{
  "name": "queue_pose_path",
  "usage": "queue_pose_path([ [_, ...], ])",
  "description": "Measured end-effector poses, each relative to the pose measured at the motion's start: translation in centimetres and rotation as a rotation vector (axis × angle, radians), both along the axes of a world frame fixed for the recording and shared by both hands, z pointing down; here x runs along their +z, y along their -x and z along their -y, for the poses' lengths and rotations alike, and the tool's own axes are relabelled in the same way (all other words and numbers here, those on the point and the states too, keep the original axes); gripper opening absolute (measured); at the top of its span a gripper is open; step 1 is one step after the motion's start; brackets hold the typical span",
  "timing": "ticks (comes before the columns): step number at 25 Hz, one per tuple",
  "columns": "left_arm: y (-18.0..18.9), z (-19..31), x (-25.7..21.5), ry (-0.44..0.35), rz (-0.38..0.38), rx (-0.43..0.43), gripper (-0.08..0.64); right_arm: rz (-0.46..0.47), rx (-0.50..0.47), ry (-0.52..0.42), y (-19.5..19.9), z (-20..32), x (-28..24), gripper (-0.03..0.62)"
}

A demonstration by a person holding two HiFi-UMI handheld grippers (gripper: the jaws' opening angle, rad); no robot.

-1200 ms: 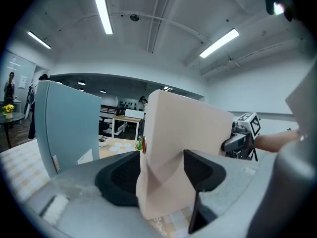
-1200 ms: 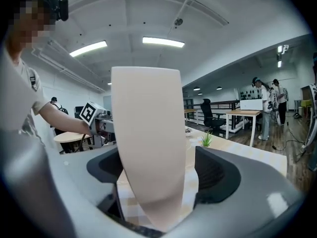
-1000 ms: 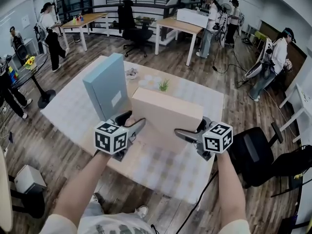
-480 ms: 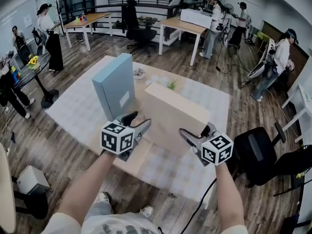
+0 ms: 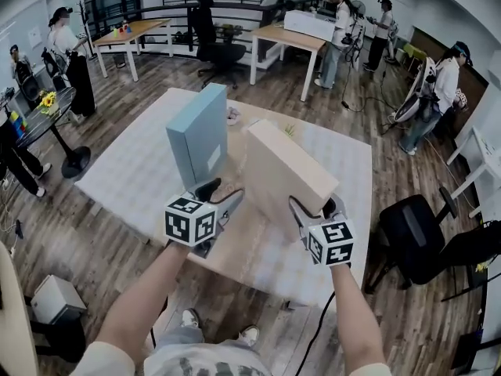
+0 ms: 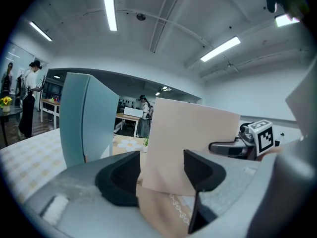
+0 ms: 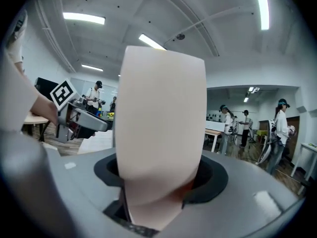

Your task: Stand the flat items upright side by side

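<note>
Beige box on edge beside upright blue box, right claw just closed, pinching its edge; left claw spread

The beige box has swung from broadside to nearly parallel with the blue box. The right hand-held gripper turned with it, its 2 jaws just closing onto the box's near edge.

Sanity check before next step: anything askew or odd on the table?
Yes. The beige box leans, not yet square with the blue box standing upright beside it, apart from it. Its near end is clamped in the right gripper, whose jaws have just closed on it. Nothing spilled or damaged shows.
</note>
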State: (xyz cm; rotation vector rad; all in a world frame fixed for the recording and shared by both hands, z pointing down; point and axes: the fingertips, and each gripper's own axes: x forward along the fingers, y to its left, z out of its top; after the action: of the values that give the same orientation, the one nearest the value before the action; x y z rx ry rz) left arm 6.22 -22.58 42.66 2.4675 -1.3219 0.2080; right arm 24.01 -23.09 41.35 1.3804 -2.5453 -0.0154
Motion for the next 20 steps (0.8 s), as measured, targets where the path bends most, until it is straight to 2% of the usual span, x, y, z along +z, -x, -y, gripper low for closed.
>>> queue_pose_path([
  [12,10.8,0.7,-1.3,-0.047,0.037,0.066,0.282,0.014,0.350,0.014,8.6,3.5,0.3,0.305],
  [20,17.8,2.4,-0.5,-0.051,0.043,0.059,0.282,0.012,0.509,0.022,13.9,6.3,0.6,0.305],
])
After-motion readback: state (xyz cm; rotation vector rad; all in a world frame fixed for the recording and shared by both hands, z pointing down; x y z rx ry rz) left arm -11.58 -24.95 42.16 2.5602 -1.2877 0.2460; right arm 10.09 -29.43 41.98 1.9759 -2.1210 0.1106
